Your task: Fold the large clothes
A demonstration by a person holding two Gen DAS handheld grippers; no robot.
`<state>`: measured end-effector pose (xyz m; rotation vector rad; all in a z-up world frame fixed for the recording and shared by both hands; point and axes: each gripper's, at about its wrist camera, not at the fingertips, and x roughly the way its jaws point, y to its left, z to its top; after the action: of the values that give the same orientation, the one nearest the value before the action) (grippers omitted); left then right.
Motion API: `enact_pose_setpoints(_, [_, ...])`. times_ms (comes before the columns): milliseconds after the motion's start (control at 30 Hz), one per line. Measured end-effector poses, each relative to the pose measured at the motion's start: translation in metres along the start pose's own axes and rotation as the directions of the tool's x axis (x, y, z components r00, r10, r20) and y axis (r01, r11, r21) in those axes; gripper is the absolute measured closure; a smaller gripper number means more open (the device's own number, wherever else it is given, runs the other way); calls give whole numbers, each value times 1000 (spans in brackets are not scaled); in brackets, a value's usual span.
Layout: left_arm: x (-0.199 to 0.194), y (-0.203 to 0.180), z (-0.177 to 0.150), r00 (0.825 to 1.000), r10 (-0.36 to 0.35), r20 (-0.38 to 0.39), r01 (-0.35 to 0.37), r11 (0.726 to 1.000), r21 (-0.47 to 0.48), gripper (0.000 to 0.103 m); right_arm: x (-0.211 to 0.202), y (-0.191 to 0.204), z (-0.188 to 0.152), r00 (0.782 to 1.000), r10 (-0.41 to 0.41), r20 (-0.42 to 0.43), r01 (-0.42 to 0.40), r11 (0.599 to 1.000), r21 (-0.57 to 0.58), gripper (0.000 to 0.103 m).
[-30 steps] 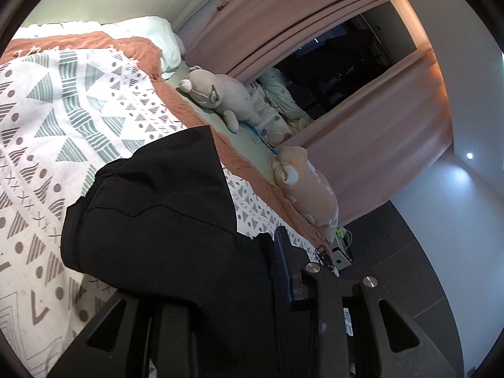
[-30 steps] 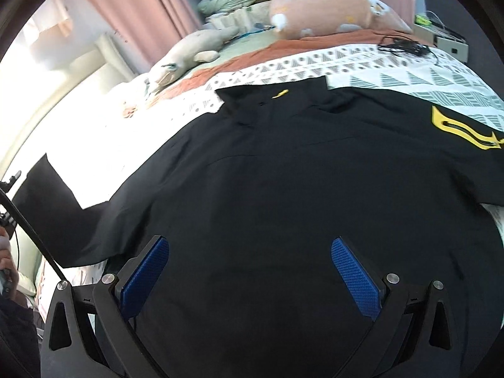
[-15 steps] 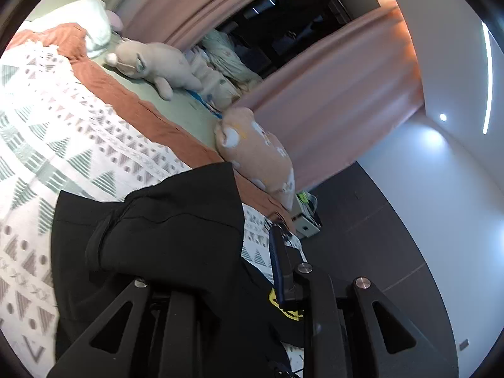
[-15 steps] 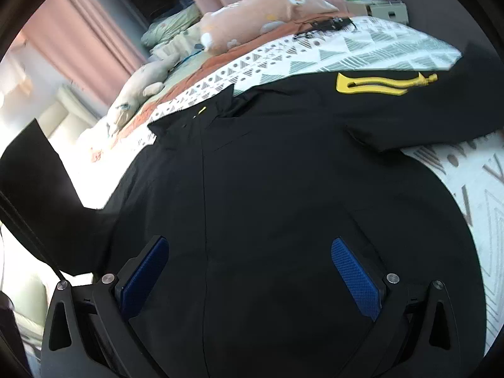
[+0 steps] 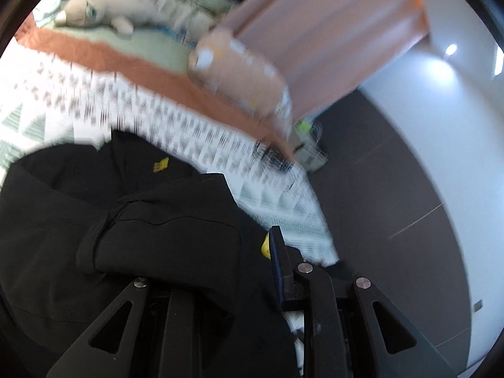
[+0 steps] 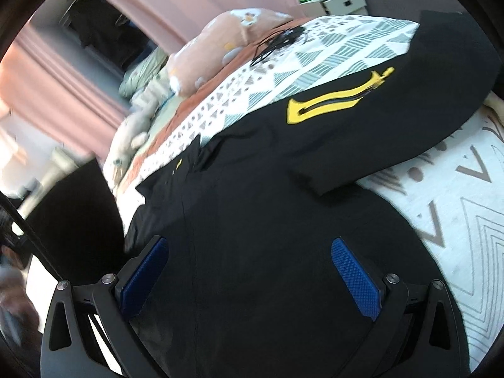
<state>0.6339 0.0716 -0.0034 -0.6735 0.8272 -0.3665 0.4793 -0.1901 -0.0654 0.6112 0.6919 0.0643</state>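
The large black jacket with yellow markings [image 6: 258,220] lies spread across the bed's white blanket with grey-green and brown geometric patterns [image 6: 456,214], its collar toward the far edge where a peach plush toy [image 6: 226,41] and a beige plush toy [image 5: 107,6] rest. The left hand-held gripper [image 5: 220,271] is narrowed down on a bunched fold of the black sleeve [image 5: 163,226], which drapes over its near finger and hangs in soft rolls; the cloth fills the gap between the jaws, so it reads as a real pinch. The right hand-held gripper [image 6: 249,280] stands wide above the jacket's body with nothing between its blue pads [image 6: 356,277]. The fabric looks thin, limp and fairly light, with a smooth woven face that may slide, so a pinch near a seam, cuff or hem should hold better than one on loose mid-panel cloth. It will sag and crumple wherever unsupported; the other sleeve with the yellow stripe [image 6: 337,100] lies flat and offers a clean edge to take.
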Motion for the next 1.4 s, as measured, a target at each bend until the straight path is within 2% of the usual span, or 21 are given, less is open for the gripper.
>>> enact_pose_setpoints(33, [11,1,-6,1000,12,-17,-12,1000,-10,75,-1,-3,1,1000,2,6,-3,1000,16,0])
enact_pose_setpoints(67, [30,3,-14,999,19,-47,-21,999,-28,60,-6,-8,2,1000,10,14,-11,999,37,0])
enact_pose_setpoints(100, [44,3,-21,998,12,-64,-14,999,-33,34,-9,-13,4,1000,16,19,-17,999,49,0])
enact_pose_setpoints(167, [69,-2,-33,997,-3,-78,1,1000,-26,4,-16,-21,5,999,21,32,-24,996,80,0])
enact_pose_setpoints(200, [80,-4,-40,996,-4,-86,2,1000,-20,2,-20,-25,8,999,26,42,-30,995,96,0])
enact_pose_setpoints(333, [112,-3,-66,989,-8,-148,3,999,-38,2,-30,-38,18,997,24,71,-32,993,115,0])
enact_pose_setpoints(467, [117,6,-88,982,39,-182,-42,999,-10,2,-35,-44,20,997,6,82,-16,993,120,0])
enact_pose_setpoints(533, [110,10,-96,979,55,-195,-56,998,0,1,-35,-46,19,997,2,82,-13,991,135,0])
enact_pose_setpoints(733, [65,22,-109,983,98,-157,-99,995,5,1,-28,-41,16,999,20,44,-26,990,136,0])
enact_pose_setpoints(900, [17,41,-118,987,137,-88,-138,990,-7,0,-20,-28,12,999,34,25,-36,993,111,0])
enact_pose_setpoints(1033, [-35,69,-128,983,185,-11,-185,980,-71,0,-7,-15,7,999,42,-1,-41,996,82,0])
enact_pose_setpoints(1100, [-54,81,-129,978,205,26,-202,974,-100,0,-1,-3,4,1000,17,-4,-17,999,40,0])
enact_pose_setpoints(1233, [-99,106,-127,949,289,122,-272,952,-139,0,9,21,-3,1000,-9,-14,8,999,-44,0])
enact_pose_setpoints(1367, [-129,138,-130,920,350,178,-313,927,-204,0,18,51,-10,1000,-14,-18,12,990,-142,0])
enact_pose_setpoints(1400, [-133,146,-131,917,353,186,-313,925,-214,1,21,58,-13,1000,-22,-14,20,986,-167,0])
